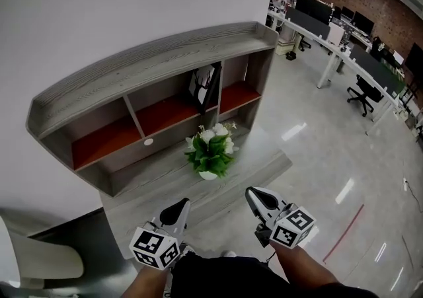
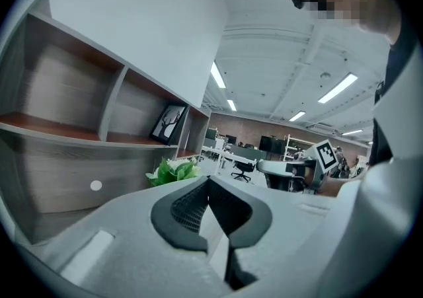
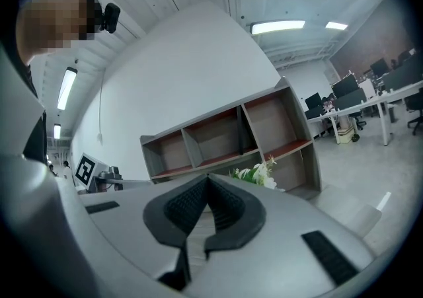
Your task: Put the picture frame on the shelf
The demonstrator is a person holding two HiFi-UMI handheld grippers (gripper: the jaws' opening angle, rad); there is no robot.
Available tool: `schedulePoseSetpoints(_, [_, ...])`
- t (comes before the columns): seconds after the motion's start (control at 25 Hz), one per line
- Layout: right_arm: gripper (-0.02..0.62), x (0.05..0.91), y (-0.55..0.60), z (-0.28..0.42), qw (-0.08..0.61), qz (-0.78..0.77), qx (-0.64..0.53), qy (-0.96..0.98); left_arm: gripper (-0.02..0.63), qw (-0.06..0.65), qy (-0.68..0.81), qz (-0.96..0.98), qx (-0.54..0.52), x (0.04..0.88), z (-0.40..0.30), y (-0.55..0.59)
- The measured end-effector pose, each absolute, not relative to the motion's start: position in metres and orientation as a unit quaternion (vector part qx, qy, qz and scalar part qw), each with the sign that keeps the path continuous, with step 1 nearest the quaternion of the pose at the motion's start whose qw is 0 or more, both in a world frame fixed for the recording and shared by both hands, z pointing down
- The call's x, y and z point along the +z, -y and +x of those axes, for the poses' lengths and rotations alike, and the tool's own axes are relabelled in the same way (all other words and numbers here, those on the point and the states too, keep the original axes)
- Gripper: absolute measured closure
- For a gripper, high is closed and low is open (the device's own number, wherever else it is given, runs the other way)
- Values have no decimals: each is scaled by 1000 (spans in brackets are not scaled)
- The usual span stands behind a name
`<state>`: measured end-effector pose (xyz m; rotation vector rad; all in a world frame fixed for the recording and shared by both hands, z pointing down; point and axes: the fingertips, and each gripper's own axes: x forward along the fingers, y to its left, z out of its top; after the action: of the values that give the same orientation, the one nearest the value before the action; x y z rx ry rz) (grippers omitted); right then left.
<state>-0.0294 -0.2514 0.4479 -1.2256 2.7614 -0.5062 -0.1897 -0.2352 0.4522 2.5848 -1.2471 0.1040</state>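
Observation:
The picture frame [image 1: 206, 85], black with a dark tree print, stands in the middle compartment of the grey wooden shelf [image 1: 152, 52] and leans on a divider. In the left gripper view the picture frame [image 2: 168, 123] shows in that same compartment. My left gripper [image 1: 178, 207] and right gripper [image 1: 254, 193] hover low in front of the shelf, well short of it. Both are shut with nothing between their jaws. The left gripper [image 2: 208, 182] and the right gripper [image 3: 207, 180] each show their dark pads meeting at the tip.
A potted plant [image 1: 211, 151] with white flowers sits on the shelf's lower ledge, between the grippers and the frame. A white chair [image 1: 36, 257] is at the lower left. Office desks [image 1: 330, 32] and a black chair [image 1: 363, 92] stand at the far right.

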Motion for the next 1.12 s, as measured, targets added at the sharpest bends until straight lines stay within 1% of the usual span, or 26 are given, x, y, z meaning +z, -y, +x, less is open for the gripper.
schedulePoseSetpoints(0.48, [581, 464, 206, -7, 36, -352, -175, -919, 597, 127, 460, 877, 48, 457, -153, 183])
schedulePoseSetpoints(0.84, [581, 456, 202, -26, 35, -350, -168, -921, 597, 129, 458, 878, 53, 451, -171, 188])
schedulePoseSetpoints(1.12, [581, 454, 208, -56, 33, -373, -159, -913, 597, 115, 436, 891, 59, 441, -199, 208])
